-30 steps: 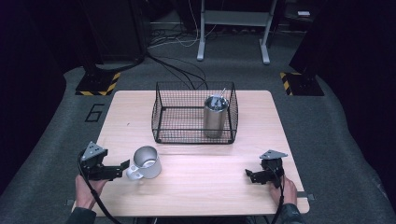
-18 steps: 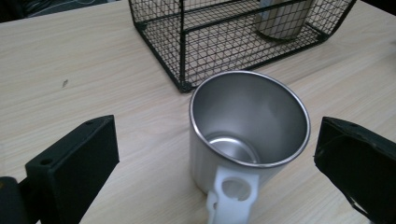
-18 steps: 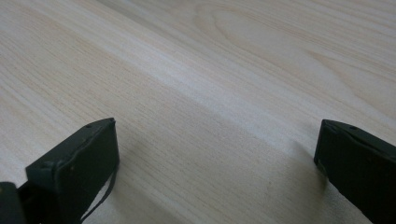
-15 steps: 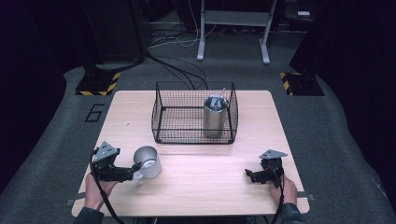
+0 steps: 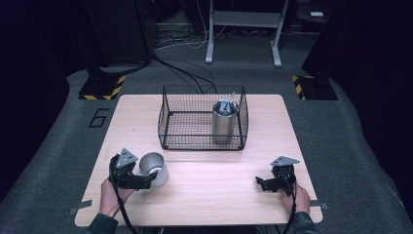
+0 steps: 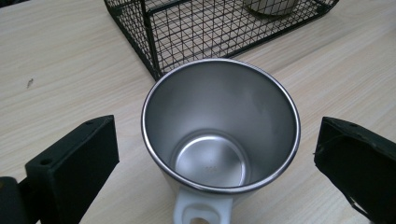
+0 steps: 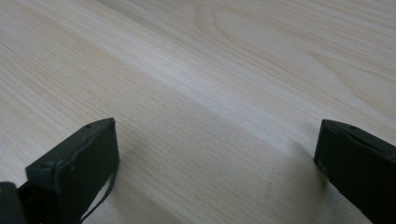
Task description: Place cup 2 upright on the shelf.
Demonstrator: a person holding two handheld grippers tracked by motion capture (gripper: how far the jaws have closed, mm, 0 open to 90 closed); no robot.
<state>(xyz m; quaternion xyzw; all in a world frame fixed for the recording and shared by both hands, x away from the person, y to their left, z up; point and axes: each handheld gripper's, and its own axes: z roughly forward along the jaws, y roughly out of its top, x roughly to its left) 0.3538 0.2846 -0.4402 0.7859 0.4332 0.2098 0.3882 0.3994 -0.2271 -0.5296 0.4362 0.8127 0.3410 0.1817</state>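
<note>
Steel mug [image 6: 219, 135] sits between my left gripper's [image 5: 146, 181] released jaws, ungrasped; right gripper [image 5: 265, 184] idles open; basket [image 5: 168, 122] awaits.

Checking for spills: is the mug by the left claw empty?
Empty. The mug stands upright with its bare steel bottom visible between the open left claw.

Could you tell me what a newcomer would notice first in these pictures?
Probably the shiny steel mug, standing empty between the open jaws of the left gripper near the table's front left. Behind it, a black wire basket holds a tall steel tumbler.
</note>
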